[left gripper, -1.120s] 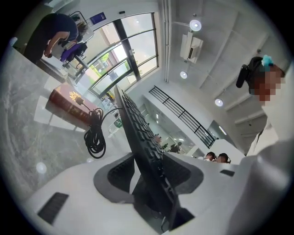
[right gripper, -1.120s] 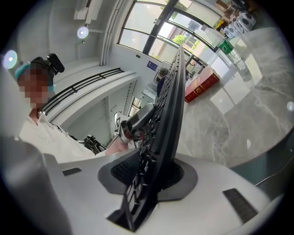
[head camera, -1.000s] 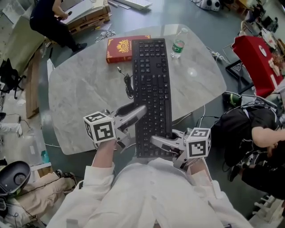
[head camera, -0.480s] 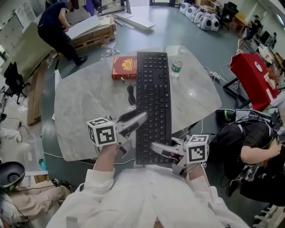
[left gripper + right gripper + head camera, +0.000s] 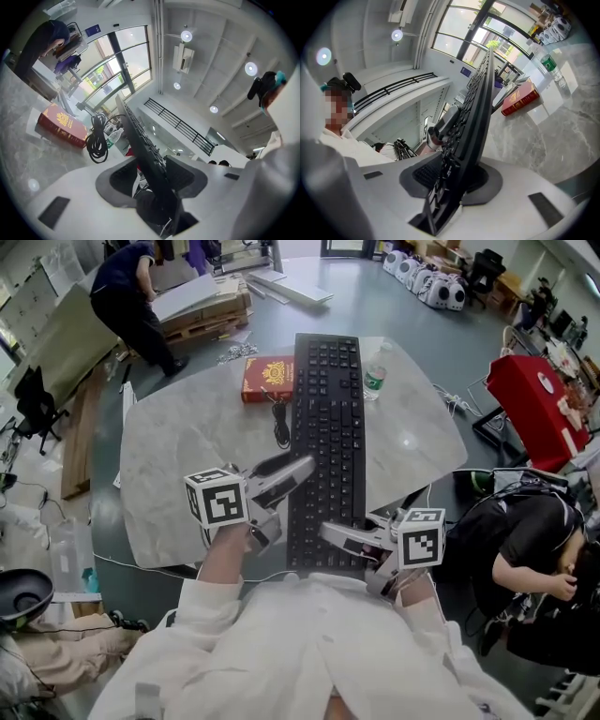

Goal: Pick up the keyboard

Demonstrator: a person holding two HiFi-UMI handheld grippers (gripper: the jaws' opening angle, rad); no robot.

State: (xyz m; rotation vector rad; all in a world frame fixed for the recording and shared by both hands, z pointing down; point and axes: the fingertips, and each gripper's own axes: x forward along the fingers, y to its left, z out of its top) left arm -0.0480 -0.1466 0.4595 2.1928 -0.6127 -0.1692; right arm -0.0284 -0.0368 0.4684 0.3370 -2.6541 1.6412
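Observation:
The long black keyboard [image 5: 326, 442] runs away from me above the marble table [image 5: 178, 456], and both grippers hold its near end. My left gripper [image 5: 286, 479] is shut on its left edge, and the left gripper view shows the keyboard [image 5: 143, 145] edge-on between the pads of that left gripper [image 5: 152, 176]. My right gripper [image 5: 342, 535] is shut on the right edge near the front corner. In the right gripper view the keyboard [image 5: 476, 108] is clamped in that right gripper [image 5: 450, 176]. The keyboard's black cable [image 5: 279, 423] lies coiled beside it.
A red book [image 5: 267, 378] lies at the table's far side, left of the keyboard, and a water bottle [image 5: 375, 371] stands to its right. A person works at stacked boards [image 5: 197, 296] beyond the table. A red case [image 5: 539, 371] and another person are on the right.
The keyboard's far end now reaches past the red book in the head view, so it has tipped up a little. Both grippers keep their hold in the same spots.

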